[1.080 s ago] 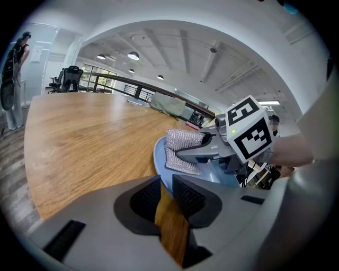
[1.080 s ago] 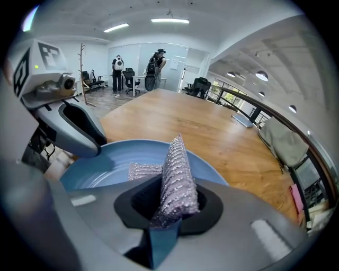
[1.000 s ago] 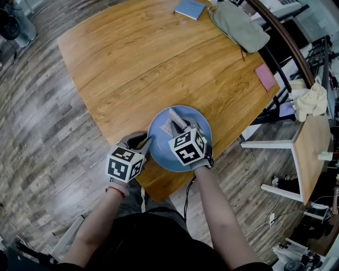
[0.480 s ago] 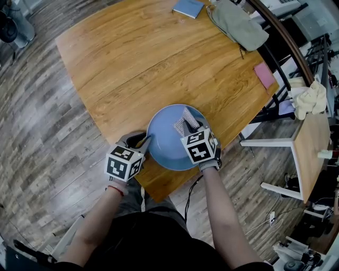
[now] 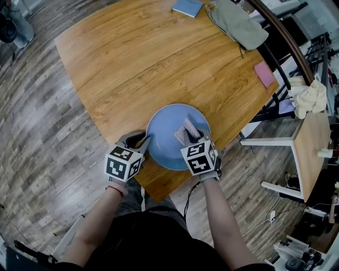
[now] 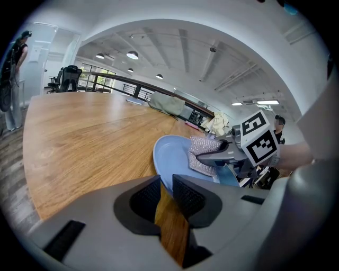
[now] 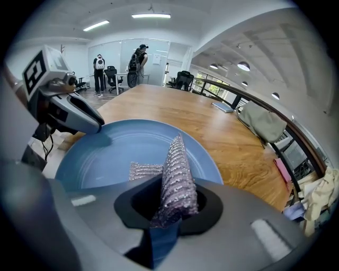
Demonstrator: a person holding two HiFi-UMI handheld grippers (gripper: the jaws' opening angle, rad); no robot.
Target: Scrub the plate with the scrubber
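Observation:
A round blue plate point(image 5: 165, 138) lies at the near edge of the wooden table point(image 5: 148, 58). My left gripper point(image 5: 144, 142) is shut on the plate's left rim, and the plate point(image 6: 172, 153) runs in between its jaws point(image 6: 166, 185). A silvery mesh scrubber point(image 5: 185, 131) rests on the right half of the plate, with my right gripper point(image 5: 193, 139) shut on it. In the right gripper view the scrubber point(image 7: 177, 169) stands up from between the jaws point(image 7: 175, 200) and trails onto the plate point(image 7: 122, 148). The left gripper point(image 7: 91, 126) sits on the plate's far rim there.
A blue booklet point(image 5: 189, 7), a grey-green bag point(image 5: 238, 24) and a pink pad point(image 5: 264, 74) lie at the table's far and right sides. A white side table point(image 5: 310, 138) with a cloth point(image 5: 311, 98) stands to the right. People point(image 7: 139, 62) stand far off.
My right gripper has dragged the scrubber across the plate, from its far middle to the right and then back toward me. The left gripper and the plate have stayed put.

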